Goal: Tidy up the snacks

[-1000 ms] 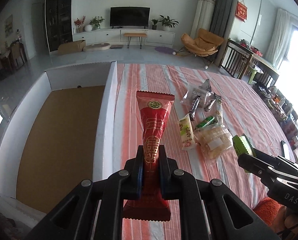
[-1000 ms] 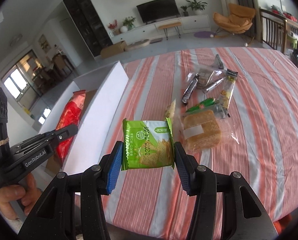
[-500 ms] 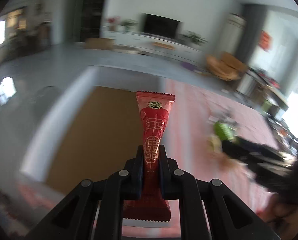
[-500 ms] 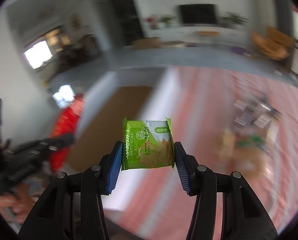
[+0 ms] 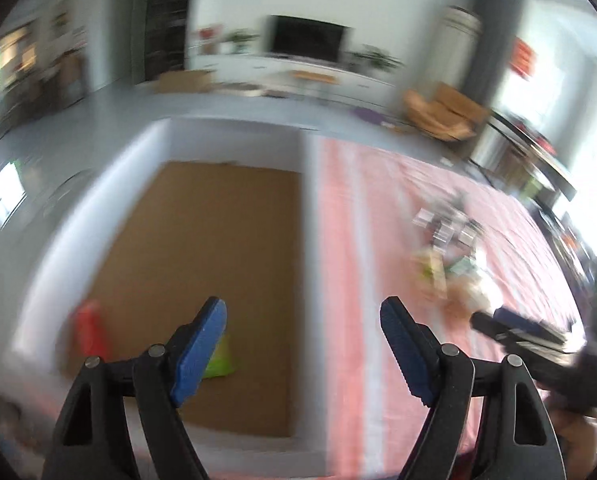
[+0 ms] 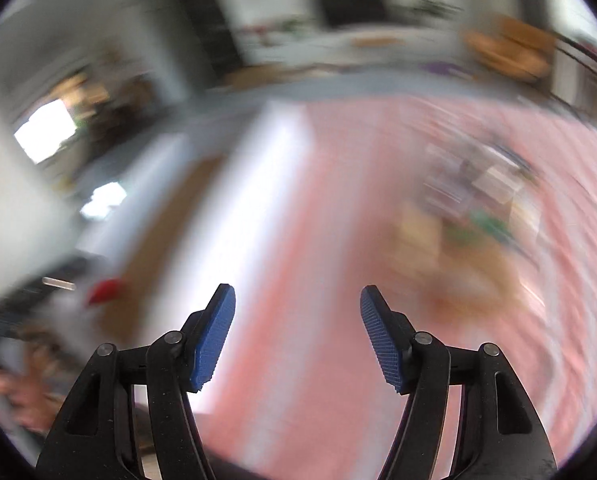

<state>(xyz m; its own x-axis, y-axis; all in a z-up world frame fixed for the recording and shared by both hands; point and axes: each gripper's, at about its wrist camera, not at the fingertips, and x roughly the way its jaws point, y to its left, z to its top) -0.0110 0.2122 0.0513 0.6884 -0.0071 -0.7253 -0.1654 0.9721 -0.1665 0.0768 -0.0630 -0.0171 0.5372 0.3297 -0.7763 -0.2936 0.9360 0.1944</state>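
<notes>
Snacks, red packet and green packet, lie in the box, labels blurred; left gripper and right gripper have just opened wide, both empty.

text: none legible | labels: none legible | cause: both views blurred by motion

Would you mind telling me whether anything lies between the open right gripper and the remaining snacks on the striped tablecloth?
Nothing visible does: only bare striped tablecloth separates the right gripper, its jaws just opened and empty, from the blurred snack pile ahead to its right.
</notes>
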